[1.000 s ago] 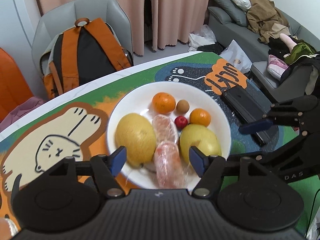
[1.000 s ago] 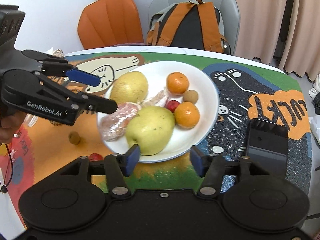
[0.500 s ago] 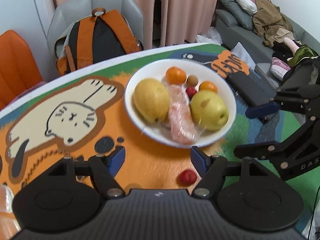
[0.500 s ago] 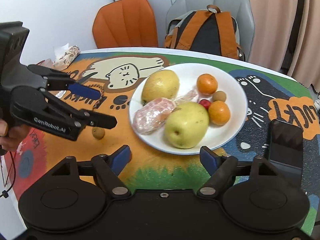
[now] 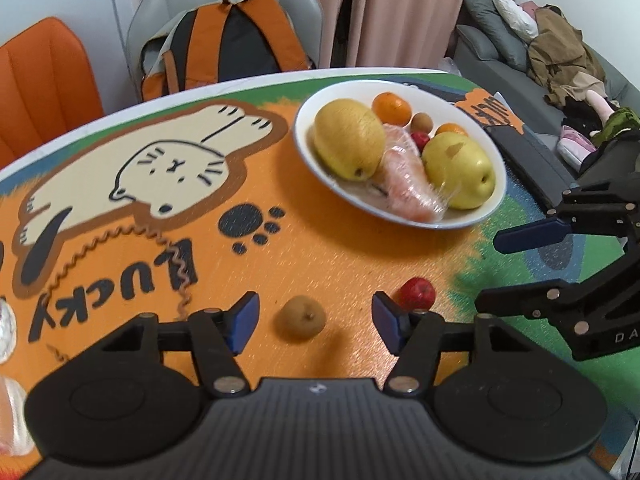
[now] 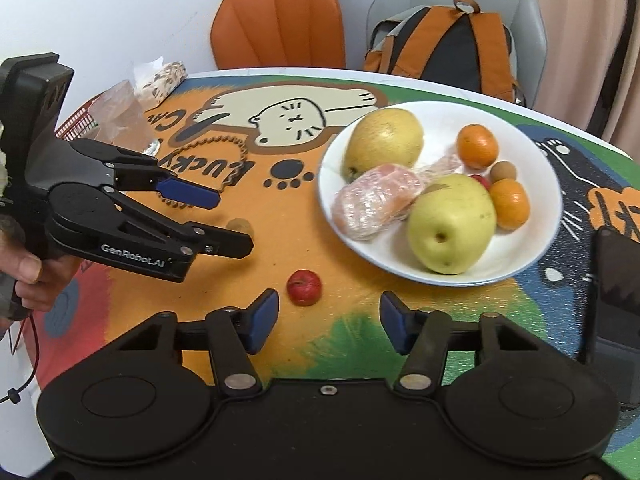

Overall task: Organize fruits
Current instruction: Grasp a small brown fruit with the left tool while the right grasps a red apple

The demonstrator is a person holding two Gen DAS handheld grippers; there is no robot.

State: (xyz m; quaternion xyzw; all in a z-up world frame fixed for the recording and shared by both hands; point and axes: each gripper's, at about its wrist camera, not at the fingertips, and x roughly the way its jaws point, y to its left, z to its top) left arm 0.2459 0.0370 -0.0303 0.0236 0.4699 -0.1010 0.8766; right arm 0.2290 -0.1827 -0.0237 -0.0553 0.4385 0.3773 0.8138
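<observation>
A white plate (image 5: 308,152) (image 6: 532,240) holds two yellow pears, two oranges, wrapped pink fruit pieces and two small fruits. On the orange mat in front of it lie a small brown fruit (image 5: 300,317) (image 6: 239,225) and a small red fruit (image 5: 416,294) (image 6: 304,287). My left gripper (image 5: 315,322) (image 6: 232,222) has the brown fruit between its closing jaws, with gaps on both sides. My right gripper (image 6: 328,322) (image 5: 500,268) is also closing; the red fruit lies just ahead of its left fingertip, untouched.
A black phone (image 6: 616,300) (image 5: 528,160) lies right of the plate. Snack packets (image 6: 160,80) and a red basket (image 6: 76,124) sit at the table's far left. Behind the table stand an orange chair (image 6: 280,20) and a grey chair with a backpack (image 6: 452,48).
Both grippers have drawn back from the plate toward the near side of the mat. The loose brown and red fruits came into view. Both pairs of jaws stand narrower than half a second ago.
</observation>
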